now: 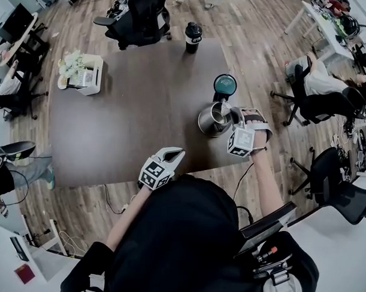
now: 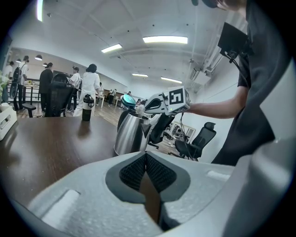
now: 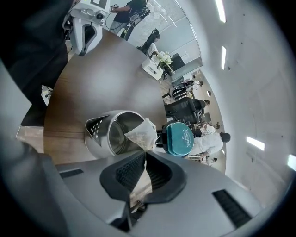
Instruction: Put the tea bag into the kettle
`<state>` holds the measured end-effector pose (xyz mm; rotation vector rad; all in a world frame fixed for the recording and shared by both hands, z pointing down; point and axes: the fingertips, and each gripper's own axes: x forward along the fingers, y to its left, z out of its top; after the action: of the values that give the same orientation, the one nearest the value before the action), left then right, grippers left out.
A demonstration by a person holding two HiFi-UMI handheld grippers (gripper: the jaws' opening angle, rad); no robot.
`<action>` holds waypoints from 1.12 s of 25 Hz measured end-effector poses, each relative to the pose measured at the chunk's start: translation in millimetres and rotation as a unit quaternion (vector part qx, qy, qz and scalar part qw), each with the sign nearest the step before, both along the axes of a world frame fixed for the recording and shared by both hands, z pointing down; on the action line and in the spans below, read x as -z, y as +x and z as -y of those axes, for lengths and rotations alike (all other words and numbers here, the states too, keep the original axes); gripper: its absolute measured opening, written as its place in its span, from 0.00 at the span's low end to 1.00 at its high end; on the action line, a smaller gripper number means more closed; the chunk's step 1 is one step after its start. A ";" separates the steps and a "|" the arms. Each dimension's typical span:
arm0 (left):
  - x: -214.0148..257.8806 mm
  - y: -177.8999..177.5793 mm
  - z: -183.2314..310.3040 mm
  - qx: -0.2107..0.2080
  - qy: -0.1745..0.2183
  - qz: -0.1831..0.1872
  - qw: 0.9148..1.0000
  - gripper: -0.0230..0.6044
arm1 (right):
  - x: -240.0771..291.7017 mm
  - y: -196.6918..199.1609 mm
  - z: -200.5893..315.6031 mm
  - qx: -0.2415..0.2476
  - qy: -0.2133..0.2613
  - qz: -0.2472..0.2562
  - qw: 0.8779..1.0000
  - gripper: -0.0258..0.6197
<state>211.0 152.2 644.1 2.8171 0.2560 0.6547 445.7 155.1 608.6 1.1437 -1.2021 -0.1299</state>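
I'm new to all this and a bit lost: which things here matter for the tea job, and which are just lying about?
In the job: tea bag, pinched in the right gripper; kettle, its teal lid open.
Lying about: black bottle; white box of flowers; left gripper, shut and empty.

An open office: swivel chairs (image 1: 139, 18) and desks (image 1: 323, 30).
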 end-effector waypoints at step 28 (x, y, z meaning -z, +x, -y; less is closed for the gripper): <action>0.4 5.8 3.5 -0.022 -0.013 0.004 1.000 0.05 | -12.2 -7.5 -4.8 -0.003 -0.019 0.065 0.998 0.07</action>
<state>216.8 148.7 643.7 2.7897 0.3236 0.6679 438.1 159.9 620.8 1.1350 -1.3101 -0.0286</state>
